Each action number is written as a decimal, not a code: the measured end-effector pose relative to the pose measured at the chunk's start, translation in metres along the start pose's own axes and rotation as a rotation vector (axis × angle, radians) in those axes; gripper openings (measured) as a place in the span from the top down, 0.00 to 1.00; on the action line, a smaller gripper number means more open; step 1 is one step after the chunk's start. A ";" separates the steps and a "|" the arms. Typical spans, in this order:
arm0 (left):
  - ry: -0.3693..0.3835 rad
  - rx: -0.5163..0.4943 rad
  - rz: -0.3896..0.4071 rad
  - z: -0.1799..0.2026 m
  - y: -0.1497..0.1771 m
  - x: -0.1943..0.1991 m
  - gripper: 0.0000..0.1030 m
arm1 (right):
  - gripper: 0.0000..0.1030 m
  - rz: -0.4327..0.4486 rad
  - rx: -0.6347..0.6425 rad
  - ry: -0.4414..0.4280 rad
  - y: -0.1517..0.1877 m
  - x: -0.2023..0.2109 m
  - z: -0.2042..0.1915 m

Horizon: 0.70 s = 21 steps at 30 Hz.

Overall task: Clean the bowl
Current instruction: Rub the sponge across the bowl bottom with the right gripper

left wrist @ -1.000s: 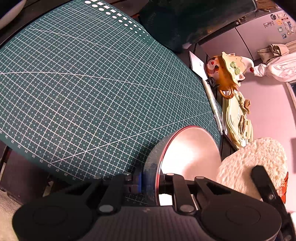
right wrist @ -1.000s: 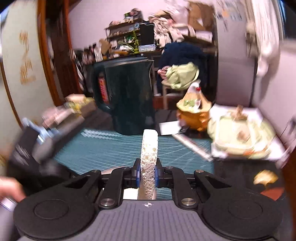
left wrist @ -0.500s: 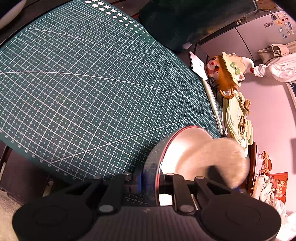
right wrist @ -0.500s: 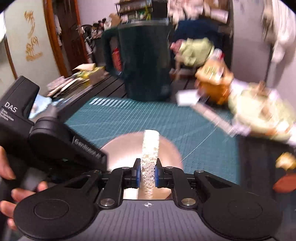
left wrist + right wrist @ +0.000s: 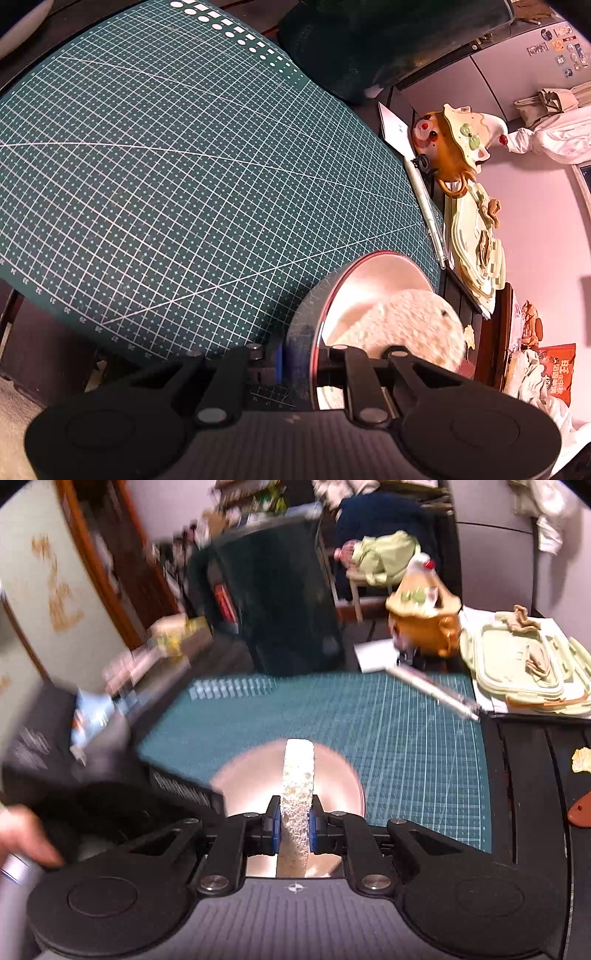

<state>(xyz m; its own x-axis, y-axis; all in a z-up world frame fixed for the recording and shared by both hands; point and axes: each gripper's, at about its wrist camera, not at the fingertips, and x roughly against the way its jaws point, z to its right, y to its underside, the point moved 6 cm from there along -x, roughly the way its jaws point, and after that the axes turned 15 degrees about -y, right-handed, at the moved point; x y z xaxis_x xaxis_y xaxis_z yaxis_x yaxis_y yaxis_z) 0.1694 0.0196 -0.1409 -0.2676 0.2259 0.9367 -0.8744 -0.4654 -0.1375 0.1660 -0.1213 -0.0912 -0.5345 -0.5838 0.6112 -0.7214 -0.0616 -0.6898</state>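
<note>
Left wrist view: left gripper (image 5: 299,363), jaws clamped on the rim of a metal bowl (image 5: 373,280), held tilted over the near corner of a green cutting mat (image 5: 192,177). Pale sponge (image 5: 402,325) lies against the bowl's inner face.

Right wrist view: right gripper (image 5: 294,821), jaws closed on the sponge (image 5: 297,786), held edge-on over the bowl (image 5: 332,775). A hand (image 5: 22,834) at left, blurred. Dark jug (image 5: 280,598) beyond the mat (image 5: 406,738).

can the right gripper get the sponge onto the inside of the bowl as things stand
Probably yes: the right gripper holds the sponge over the bowl, whose open side faces it, with the left gripper clamping only the rim.
</note>
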 end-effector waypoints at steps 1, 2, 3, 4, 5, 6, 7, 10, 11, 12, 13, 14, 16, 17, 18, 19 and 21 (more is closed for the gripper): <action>0.000 0.000 0.000 0.001 0.000 0.000 0.86 | 0.88 -0.002 0.046 0.024 0.001 -0.003 -0.004; 0.000 0.000 0.000 0.001 0.000 0.000 0.86 | 0.88 -0.002 0.084 0.051 0.002 -0.004 -0.006; -0.001 0.001 0.001 0.002 0.000 0.000 0.86 | 0.88 -0.001 0.116 0.080 0.002 -0.004 -0.008; -0.001 0.001 0.001 0.002 0.001 -0.001 0.86 | 0.88 0.002 0.162 0.119 0.002 -0.003 -0.011; -0.001 0.001 0.001 0.002 0.000 -0.002 0.86 | 0.88 0.012 0.203 0.152 0.002 -0.001 -0.013; 0.000 0.000 0.000 -0.002 -0.002 -0.002 0.86 | 0.88 0.029 0.230 0.172 0.000 0.003 -0.015; 0.002 -0.001 -0.001 -0.002 -0.003 -0.003 0.86 | 0.88 0.050 0.254 0.191 -0.002 0.009 -0.018; 0.003 0.001 -0.002 -0.002 -0.003 -0.004 0.86 | 0.88 0.120 0.298 0.221 -0.013 0.025 -0.023; 0.002 0.001 -0.002 -0.002 -0.002 -0.004 0.86 | 0.88 0.136 0.284 0.207 -0.016 0.031 -0.023; 0.002 0.001 -0.002 -0.003 -0.002 -0.004 0.86 | 0.88 0.140 0.249 0.174 -0.019 0.034 -0.021; 0.002 0.000 -0.001 -0.004 -0.001 -0.003 0.86 | 0.88 0.143 0.214 0.142 -0.022 0.037 -0.019; 0.002 0.000 -0.001 -0.005 -0.001 -0.003 0.86 | 0.88 0.136 0.165 0.100 -0.023 0.037 -0.017; 0.002 0.001 -0.001 -0.006 0.000 -0.003 0.86 | 0.88 0.082 0.026 -0.011 -0.019 0.029 -0.009; 0.002 0.001 -0.001 -0.006 0.000 -0.003 0.86 | 0.88 0.042 -0.040 -0.057 -0.014 0.021 -0.004; 0.003 0.002 -0.002 -0.006 0.000 -0.003 0.86 | 0.88 0.021 -0.066 -0.070 -0.010 0.015 -0.002; 0.003 0.003 -0.002 -0.006 0.001 -0.003 0.86 | 0.88 0.005 -0.066 -0.064 -0.007 0.011 -0.001; 0.003 0.005 -0.003 -0.007 0.001 -0.003 0.86 | 0.88 -0.027 -0.053 -0.037 -0.001 0.000 0.002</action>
<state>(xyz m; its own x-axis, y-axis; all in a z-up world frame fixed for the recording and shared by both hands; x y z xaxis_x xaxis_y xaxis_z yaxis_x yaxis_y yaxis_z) 0.1666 0.0242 -0.1456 -0.2662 0.2303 0.9360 -0.8732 -0.4688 -0.1330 0.1676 -0.1223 -0.0912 -0.4987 -0.6121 0.6137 -0.7581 -0.0352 -0.6512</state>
